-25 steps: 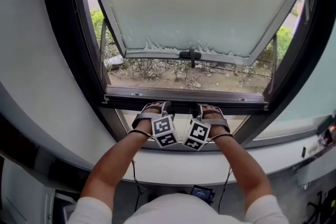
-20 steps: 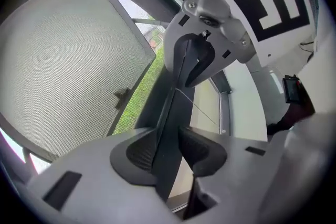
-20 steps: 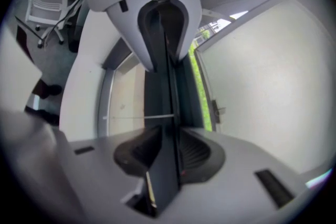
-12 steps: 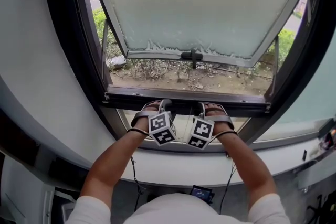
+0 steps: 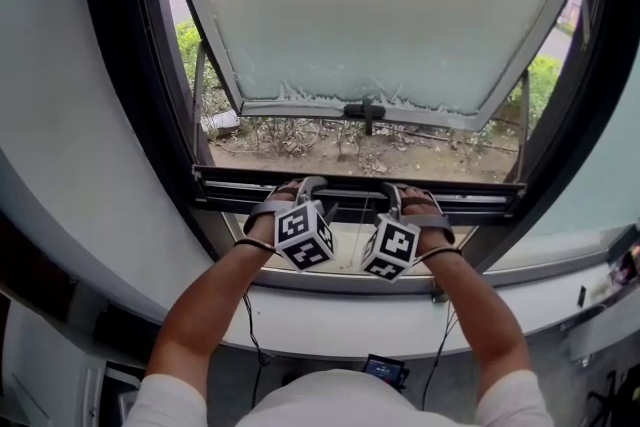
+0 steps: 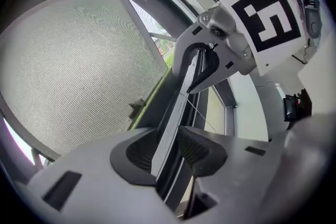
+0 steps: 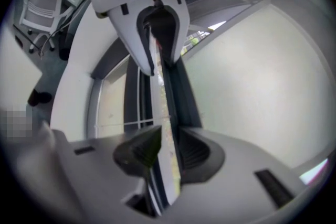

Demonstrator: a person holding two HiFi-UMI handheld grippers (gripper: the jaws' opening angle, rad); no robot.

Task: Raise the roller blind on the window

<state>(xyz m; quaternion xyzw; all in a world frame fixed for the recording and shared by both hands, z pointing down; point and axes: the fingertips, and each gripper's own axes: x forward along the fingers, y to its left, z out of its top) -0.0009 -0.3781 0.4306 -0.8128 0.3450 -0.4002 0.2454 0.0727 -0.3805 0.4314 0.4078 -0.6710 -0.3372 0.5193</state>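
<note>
Window frame and open sash fill the view ahead. My left gripper point(image 6: 168, 149) is clamped on the blind's bottom rail point(image 5: 350, 188), and my right gripper point(image 7: 165, 152) pinches the same rail just beside it. The rail sits low, at six o'clock of the opening. I judge the lift barely begun. Next, both hands should rise evenly toward twelve, keeping the rail level. No writing is readable, only the square markers on my cubes point(image 5: 305, 235).
</note>
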